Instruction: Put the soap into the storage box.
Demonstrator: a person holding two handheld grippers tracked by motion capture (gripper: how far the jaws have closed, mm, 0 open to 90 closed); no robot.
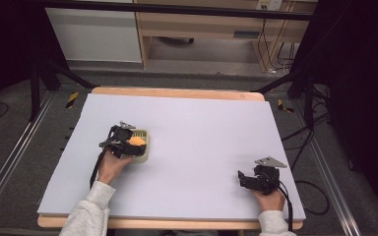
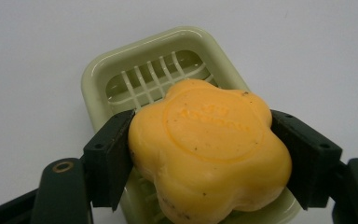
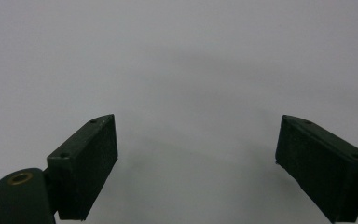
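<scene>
Soap (image 2: 209, 149) (orange, flower-shaped) sits at the centre of the left gripper view, clamped between the 2 jaws of the left gripper (image 2: 200, 154) above the pale green soap dish (image 2: 98, 74). At lower right of the high view, the right gripper (image 1: 243, 178) rests on the table (image 1: 202, 128), jaws wide apart around nothing.

The left gripper (image 1: 128, 142) sits at the left middle of the table, held by the left hand (image 1: 110, 164), whose forearm in a light grey sleeve (image 1: 88, 209) rises from the bottom edge and leans slightly rightward. Its jaws are clamped against the sides of what it holds. The right gripper (image 1: 246, 178) rests low near the front right corner, gripped by the right hand (image 1: 270, 199), and points leftward. Its two black jaws stand wide apart with nothing between them.
</scene>
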